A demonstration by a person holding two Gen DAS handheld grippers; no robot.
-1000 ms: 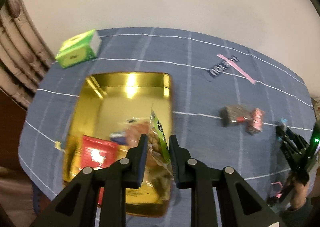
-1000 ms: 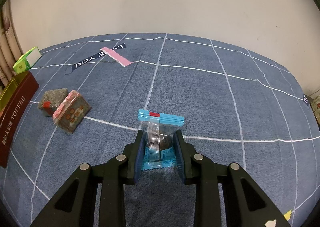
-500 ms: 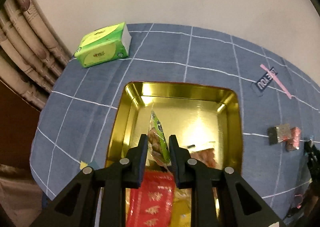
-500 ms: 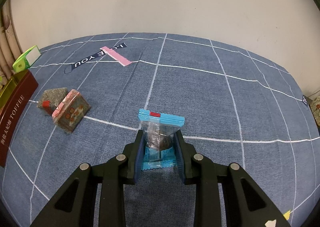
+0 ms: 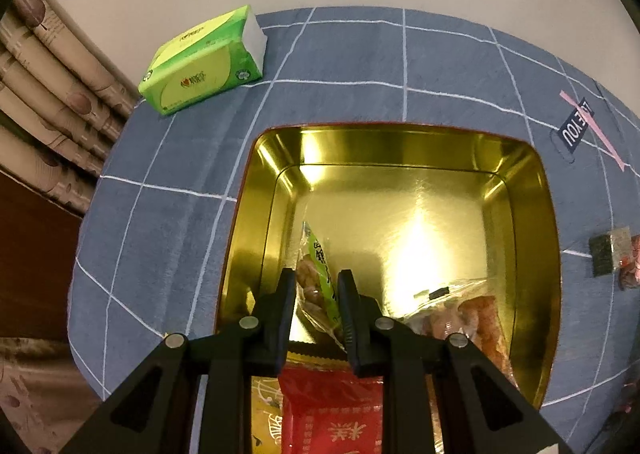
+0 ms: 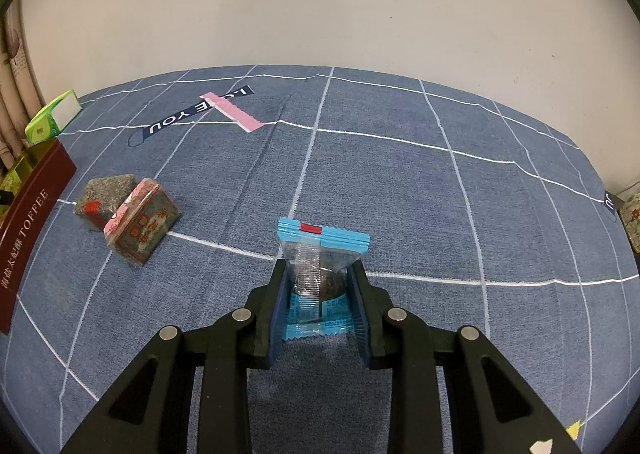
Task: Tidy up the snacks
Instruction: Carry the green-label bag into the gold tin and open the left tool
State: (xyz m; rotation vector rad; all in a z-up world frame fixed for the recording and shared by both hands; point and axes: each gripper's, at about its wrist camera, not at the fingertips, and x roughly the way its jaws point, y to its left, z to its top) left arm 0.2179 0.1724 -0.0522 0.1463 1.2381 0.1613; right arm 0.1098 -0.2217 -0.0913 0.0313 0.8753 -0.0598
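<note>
**A:** What was on the blue grid-lined tablecloth [image 6: 400, 189], and how many of each?

**B:** One gold-lined rectangular metal tin [image 5: 532, 213], one green tissue pack [image 5: 200, 65], and two small wrapped blocks touching each other beside the tin: a pink-edged one [image 6: 140, 228] and a grey-green one [image 6: 105, 195]. In the tin lay a red packet [image 5: 336, 414] and a clear bag of reddish snacks [image 5: 472, 318].

**A:** And the grippers?

**B:** The left gripper [image 5: 317, 286] was narrowed onto a green-striped clear snack bag [image 5: 318, 274] above the tin's floor, its long axis pointing away from the camera. The right gripper [image 6: 318, 286] was clamped on a blue-edged clear snack packet [image 6: 320, 254] over the cloth, standing upright, its long axis running up and away along the fingers.
</note>
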